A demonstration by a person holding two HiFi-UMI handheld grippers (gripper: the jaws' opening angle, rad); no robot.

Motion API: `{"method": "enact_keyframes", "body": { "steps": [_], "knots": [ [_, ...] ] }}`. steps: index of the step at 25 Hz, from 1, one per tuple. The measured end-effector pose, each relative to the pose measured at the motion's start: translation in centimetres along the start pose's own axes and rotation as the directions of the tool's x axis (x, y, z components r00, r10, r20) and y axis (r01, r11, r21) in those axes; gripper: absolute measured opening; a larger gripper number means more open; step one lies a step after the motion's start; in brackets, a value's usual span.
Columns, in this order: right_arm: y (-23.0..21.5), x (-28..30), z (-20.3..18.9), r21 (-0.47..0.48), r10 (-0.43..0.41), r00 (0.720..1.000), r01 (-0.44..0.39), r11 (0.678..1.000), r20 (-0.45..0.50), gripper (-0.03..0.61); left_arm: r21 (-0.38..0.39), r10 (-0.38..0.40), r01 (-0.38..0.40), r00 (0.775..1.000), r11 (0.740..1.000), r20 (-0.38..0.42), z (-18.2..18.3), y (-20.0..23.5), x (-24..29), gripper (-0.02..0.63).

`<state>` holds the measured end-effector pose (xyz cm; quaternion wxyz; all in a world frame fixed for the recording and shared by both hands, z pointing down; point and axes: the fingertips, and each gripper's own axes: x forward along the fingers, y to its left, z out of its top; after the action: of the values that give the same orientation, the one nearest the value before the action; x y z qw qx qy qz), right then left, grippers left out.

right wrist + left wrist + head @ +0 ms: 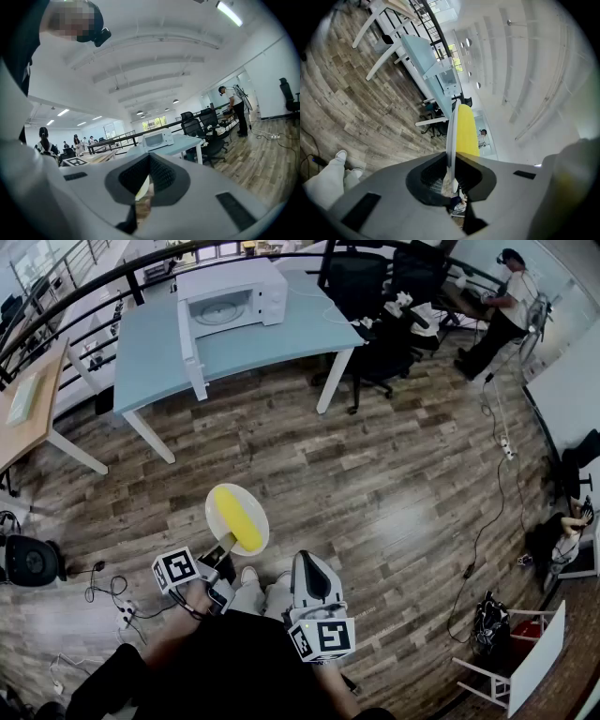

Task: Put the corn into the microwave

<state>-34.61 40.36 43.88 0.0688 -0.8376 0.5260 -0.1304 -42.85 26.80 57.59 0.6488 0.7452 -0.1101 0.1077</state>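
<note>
From the head view, we see the left gripper point(223, 547) clamped on the near rim of a white plate point(215, 505), which hangs over the wooden floor point(375, 484), well apart from the bench point(281, 338). The yellow corn point(239, 518) lies on the plate. The white microwave point(246, 293) stands towards the far edge of the bench, its door point(191, 351) swung open and reaching the near edge. The right gripper point(310, 561) is just beside the left one and carries nothing. A person point(506, 306) stands at the far right, beyond the dark office chairs point(375, 296)

In the left gripper view, we see the plate point(451, 136) edge-on with its rim pinched between the narrow-set jaws of the left gripper point(451, 174), and the corn point(467, 131) resting against the plate's face. The bench point(419, 51) shows in the distance

In the right gripper view, the jaws of the right gripper point(150, 157) meet at their tips with nothing between them. Past them we see the microwave point(157, 139) on the bench point(190, 142), the chairs point(206, 124) and the person point(236, 110) standing
</note>
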Motion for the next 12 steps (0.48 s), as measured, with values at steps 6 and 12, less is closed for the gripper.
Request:
{"method": "enact_keyframes", "body": {
  "steps": [6, 12],
  "knots": [
    [-1.6, -0.7, 1.4, -0.02, 0.019, 1.0, -0.019, 1.0, 0.008, 0.008, -0.037, -0.007, 0.007, 1.0, 0.999, 0.007, -1.9, -1.4, 1.0, 0.029],
    [-2.7, -1.8, 0.8, -0.01, 0.015, 1.0, -0.015, 1.0, -0.005, 0.008, -0.029, -0.01, 0.009, 1.0, 1.0, -0.007, -3.3, -1.5, 2.1, 0.029]
  ]
}}
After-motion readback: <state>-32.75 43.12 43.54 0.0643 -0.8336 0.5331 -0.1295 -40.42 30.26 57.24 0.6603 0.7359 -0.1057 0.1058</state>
